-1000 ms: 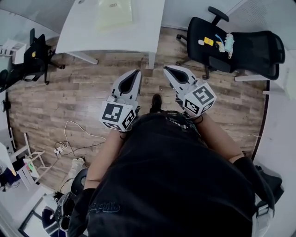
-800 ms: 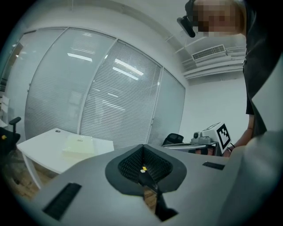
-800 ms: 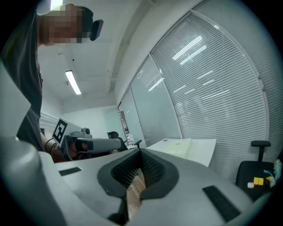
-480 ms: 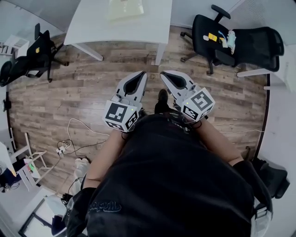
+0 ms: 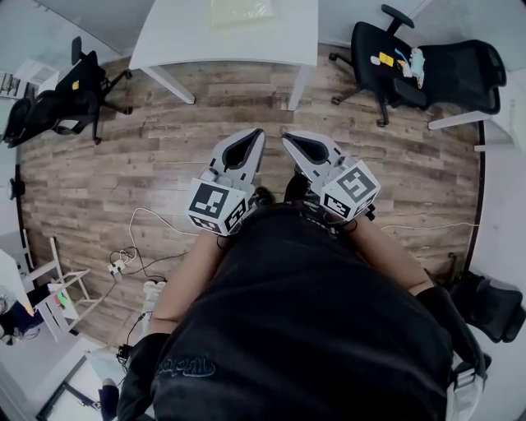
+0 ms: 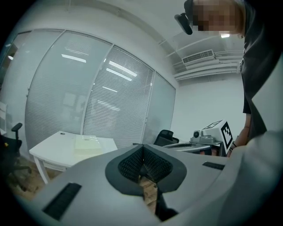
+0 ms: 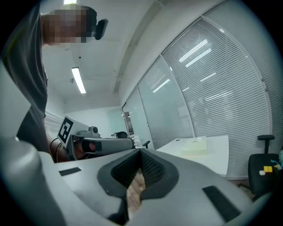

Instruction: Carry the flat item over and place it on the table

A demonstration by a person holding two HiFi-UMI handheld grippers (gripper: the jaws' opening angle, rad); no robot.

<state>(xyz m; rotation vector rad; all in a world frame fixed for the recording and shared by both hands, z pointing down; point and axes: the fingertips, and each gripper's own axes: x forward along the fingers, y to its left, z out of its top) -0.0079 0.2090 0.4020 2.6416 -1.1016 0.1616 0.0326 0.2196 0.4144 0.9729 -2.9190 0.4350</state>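
A pale yellow flat item (image 5: 238,10) lies on the white table (image 5: 189,41) at the top of the head view. It also shows on that table in the left gripper view (image 6: 90,143) and in the right gripper view (image 7: 194,145). My left gripper (image 5: 256,133) and right gripper (image 5: 288,138) are held side by side in front of my body, over the wood floor, well short of the table. Both are shut with nothing between the jaws, which meet tip to tip in the left gripper view (image 6: 142,150) and the right gripper view (image 7: 140,152).
A black office chair (image 5: 411,57) with small items on its seat stands at the table's right. Another black chair (image 5: 74,90) stands at the left. Cables (image 5: 136,247) trail across the wood floor at lower left, near a white stand (image 5: 49,288).
The table and both chairs have slid up and to the right in the head view. The two grippers stay shut in front of my body, their tips a little closer together.
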